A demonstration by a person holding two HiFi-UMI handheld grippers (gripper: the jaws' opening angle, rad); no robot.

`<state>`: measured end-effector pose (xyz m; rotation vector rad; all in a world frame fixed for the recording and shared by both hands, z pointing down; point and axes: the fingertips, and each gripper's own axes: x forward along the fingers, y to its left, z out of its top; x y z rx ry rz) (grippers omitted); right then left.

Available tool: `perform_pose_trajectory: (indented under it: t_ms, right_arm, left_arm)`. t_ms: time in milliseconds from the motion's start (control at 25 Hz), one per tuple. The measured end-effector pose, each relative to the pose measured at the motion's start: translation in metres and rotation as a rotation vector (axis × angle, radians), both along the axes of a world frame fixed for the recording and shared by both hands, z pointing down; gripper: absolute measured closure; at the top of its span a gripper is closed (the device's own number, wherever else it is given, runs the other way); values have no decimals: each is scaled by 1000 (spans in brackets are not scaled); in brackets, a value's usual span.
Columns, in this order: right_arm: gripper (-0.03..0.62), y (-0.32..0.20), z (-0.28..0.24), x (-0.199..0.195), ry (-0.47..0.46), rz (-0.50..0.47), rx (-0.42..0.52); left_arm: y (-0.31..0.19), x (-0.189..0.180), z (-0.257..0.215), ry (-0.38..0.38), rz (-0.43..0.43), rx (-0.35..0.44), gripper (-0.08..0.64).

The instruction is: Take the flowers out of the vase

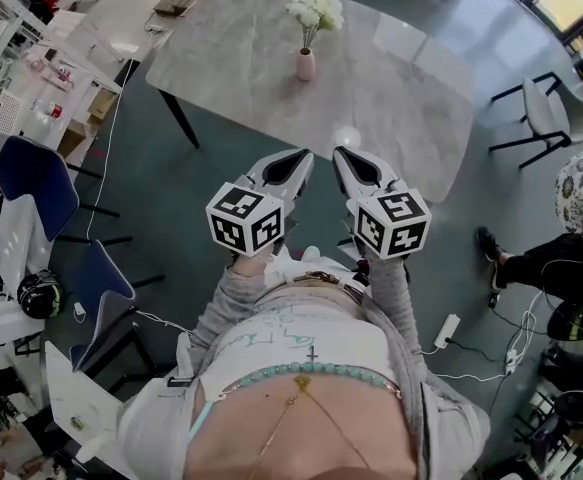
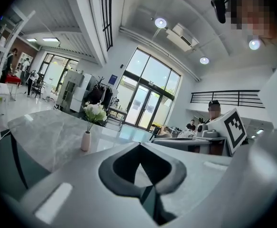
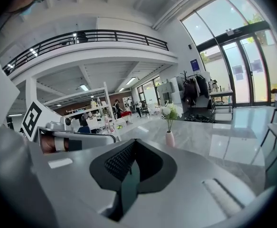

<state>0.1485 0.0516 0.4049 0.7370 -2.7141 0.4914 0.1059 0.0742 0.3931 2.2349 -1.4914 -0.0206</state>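
Note:
A small pink vase (image 1: 306,64) stands on the grey marble table (image 1: 251,68), toward its far side, with a bunch of white flowers (image 1: 314,10) in it. Both grippers hover off the table's near edge, well short of the vase. The left gripper (image 1: 301,158) and right gripper (image 1: 343,156) sit side by side, each shut with nothing between its jaws. In the left gripper view the vase (image 2: 85,141) and flowers (image 2: 95,112) lie ahead to the left of the shut left gripper (image 2: 139,145). From the shut right gripper (image 3: 134,142), the vase (image 3: 169,138) and flowers (image 3: 169,111) appear ahead, slightly right.
Blue chairs (image 1: 36,183) stand on the floor at the left. A white chair (image 1: 551,113) is at the table's right end. A person (image 1: 581,228) sits at the far right. A power strip (image 1: 445,330) and cables lie on the floor.

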Motion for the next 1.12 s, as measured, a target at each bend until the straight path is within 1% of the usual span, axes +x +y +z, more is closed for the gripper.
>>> perform_pose_trajectory:
  t_ms: [160,280,520,640,920,1120]
  right_arm:
    - [566,-18,5,-23,11,24,-1]
    - [566,-26,7,-47,20,29,-2]
    - [566,-45,12,-90,23,75,-8]
    - [566,-56,16,-104,21,119,-11]
    - [566,-72,20,-131,20,181,-10]
    - [566,-74,23,-141,17,212,-13]
  left_arm:
    - [-16,-19,6,10,36,-6,560]
    - [-25,-41,8,14,58,-11,560]
    - [-47,-84,11,17,107,-15,560]
    - [-58,-99,14,14,148,-16,560]
    - [-74,-126,20,14,217,-24,560]
    - [-76,-140,25,22,239,-35,560]
